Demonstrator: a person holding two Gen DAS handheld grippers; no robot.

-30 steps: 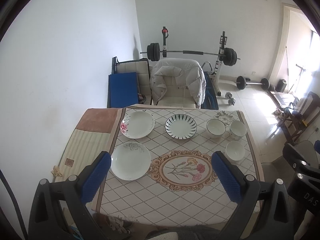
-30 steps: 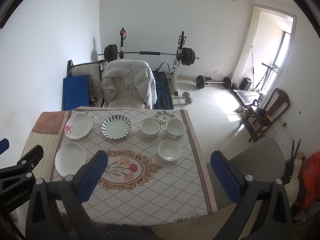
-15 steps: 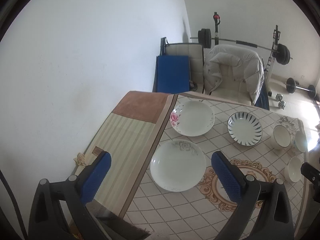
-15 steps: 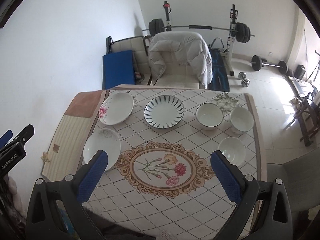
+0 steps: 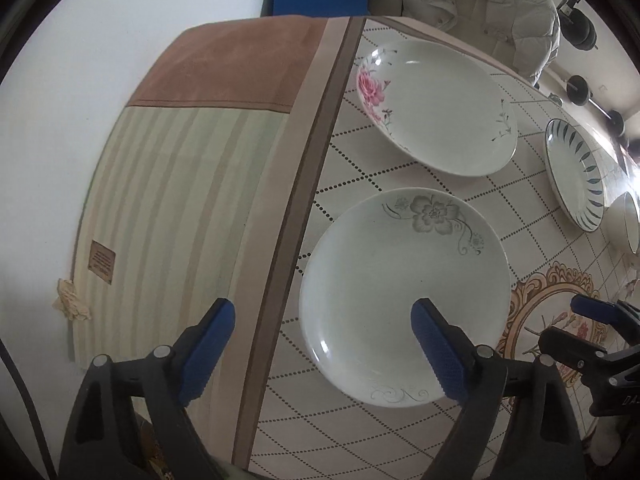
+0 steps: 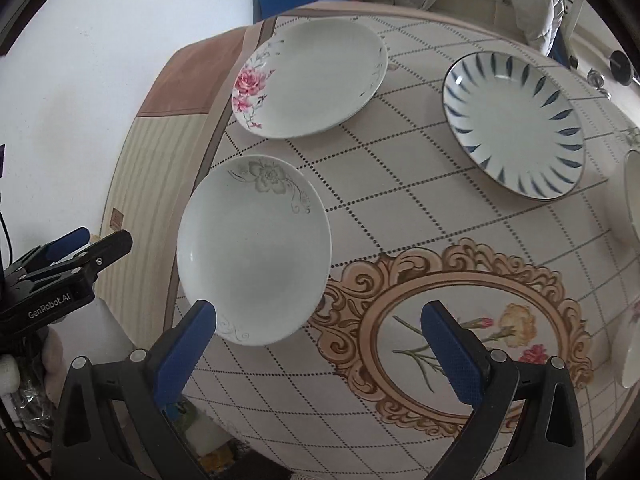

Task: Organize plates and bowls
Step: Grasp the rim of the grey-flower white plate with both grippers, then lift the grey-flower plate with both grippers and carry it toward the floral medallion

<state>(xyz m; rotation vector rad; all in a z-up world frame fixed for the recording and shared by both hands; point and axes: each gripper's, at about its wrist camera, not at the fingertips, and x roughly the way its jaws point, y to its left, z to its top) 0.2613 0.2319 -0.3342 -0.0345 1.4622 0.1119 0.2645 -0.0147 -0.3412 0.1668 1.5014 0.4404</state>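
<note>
Two grippers with blue-padded black fingers hang over a table covered in a cream, diamond-patterned cloth (image 6: 400,208) with an ornate gold floral medallion (image 6: 460,332). The left gripper (image 5: 322,344) points down, its jaws closing though still spread wide; one pad is over the white round plate with a grey flower print (image 5: 404,292), the other past the table's edge, neither pressing on it. The right gripper (image 6: 320,340) is spread wide with nothing between its pads, straddling that plate's near rim and the medallion. Beyond lie a white plate with a pink rose (image 6: 310,78) and a white plate with blue radial strokes (image 6: 514,124). A white bowl's edge (image 6: 632,192) shows at far right.
</note>
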